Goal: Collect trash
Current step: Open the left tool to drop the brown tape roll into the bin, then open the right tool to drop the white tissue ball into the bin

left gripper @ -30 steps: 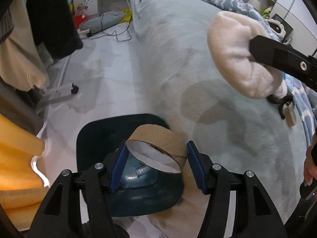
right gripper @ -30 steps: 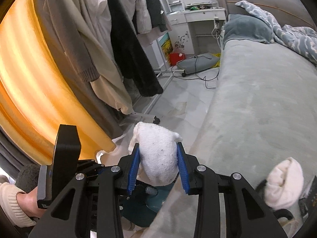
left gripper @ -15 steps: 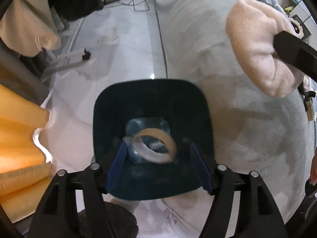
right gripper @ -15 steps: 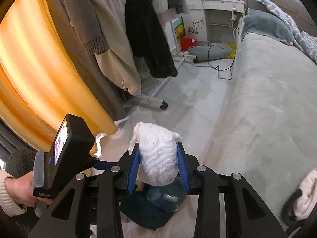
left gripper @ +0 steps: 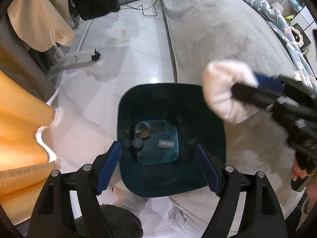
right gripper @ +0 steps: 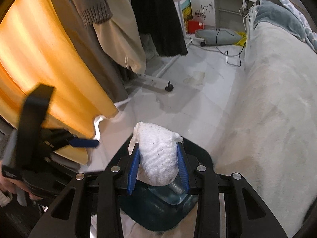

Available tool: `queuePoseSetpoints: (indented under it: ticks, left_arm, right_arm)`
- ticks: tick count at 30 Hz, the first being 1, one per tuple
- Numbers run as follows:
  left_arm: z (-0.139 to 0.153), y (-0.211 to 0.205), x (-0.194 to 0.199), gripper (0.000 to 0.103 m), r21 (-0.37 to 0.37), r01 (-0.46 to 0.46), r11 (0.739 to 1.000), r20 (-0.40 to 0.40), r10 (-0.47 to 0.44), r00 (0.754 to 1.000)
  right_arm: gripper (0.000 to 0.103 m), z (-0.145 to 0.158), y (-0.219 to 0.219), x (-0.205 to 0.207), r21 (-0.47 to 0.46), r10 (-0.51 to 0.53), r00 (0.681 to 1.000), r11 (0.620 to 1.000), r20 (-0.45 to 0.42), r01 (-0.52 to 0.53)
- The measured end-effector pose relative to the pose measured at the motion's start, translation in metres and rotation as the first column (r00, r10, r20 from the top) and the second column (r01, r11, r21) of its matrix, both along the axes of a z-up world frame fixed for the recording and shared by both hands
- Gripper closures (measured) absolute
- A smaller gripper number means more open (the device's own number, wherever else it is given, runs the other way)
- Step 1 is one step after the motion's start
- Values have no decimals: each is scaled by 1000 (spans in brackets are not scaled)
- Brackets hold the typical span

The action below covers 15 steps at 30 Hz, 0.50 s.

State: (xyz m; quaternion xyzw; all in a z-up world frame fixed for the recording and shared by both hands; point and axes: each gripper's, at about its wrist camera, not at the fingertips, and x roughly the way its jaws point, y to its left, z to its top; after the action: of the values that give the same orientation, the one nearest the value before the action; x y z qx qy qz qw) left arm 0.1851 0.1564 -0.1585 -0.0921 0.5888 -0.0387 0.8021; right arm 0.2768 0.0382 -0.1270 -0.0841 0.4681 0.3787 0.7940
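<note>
While pointing steeply down over the dark teal trash bin (left gripper: 170,107), the left gripper (left gripper: 158,164) is spreading its blue pads (left gripper: 108,166) wider, and nothing is sitting between them. Its jaws are straddling the bin's near rim, one pad over the white tiled floor (left gripper: 122,63) at the bin's left edge, the other over the bin's near right corner. Deep in the bin, a cardboard tape roll (left gripper: 142,131) is lying at the far left corner of the bottom, with a small crumpled silvery scrap (left gripper: 166,144) nearer the middle and a greyish wad (left gripper: 137,143) just beside the roll.

Coming in from the right side, the right gripper (right gripper: 158,166) is angling downward and clamping a balled white sock (right gripper: 156,154) between its blue pads; the sock is bulging out beyond the fingertips. In the left wrist view that sock is hanging at the bin's far right corner, partly over the rim and partly over the grey bed (left gripper: 218,29) alongside. A hand (left gripper: 299,173) is gripping the right tool's handle at the frame's right edge.

Orange curtain folds (left gripper: 17,119) are hanging left of the bin, and a wheeled clothes rack base (left gripper: 79,56) is standing farther back on the floor.
</note>
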Motion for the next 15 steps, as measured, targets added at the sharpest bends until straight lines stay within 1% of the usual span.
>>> queuePoseSetpoints:
  ticks: [4, 7, 11, 15]
  left_arm:
    - [13, 8, -3, 23, -12, -8, 1000, 49, 8, 999]
    - [25, 12, -5, 22, -13, -4, 1000, 106, 6, 994]
    - [39, 15, -7, 22, -9, 4, 1000, 175, -2, 984]
    - [49, 17, -10, 22, -12, 5, 1000, 225, -2, 974]
  right_arm:
    - [66, -13, 6, 2, -40, 2, 1000, 999, -26, -3]
    - [66, -22, 13, 2, -62, 8, 999, 998, -48, -11]
    - [66, -35, 20, -2, -103, 30, 997, 994, -73, -38]
    - [66, -43, 26, -8, -126, 49, 995, 990, -86, -59]
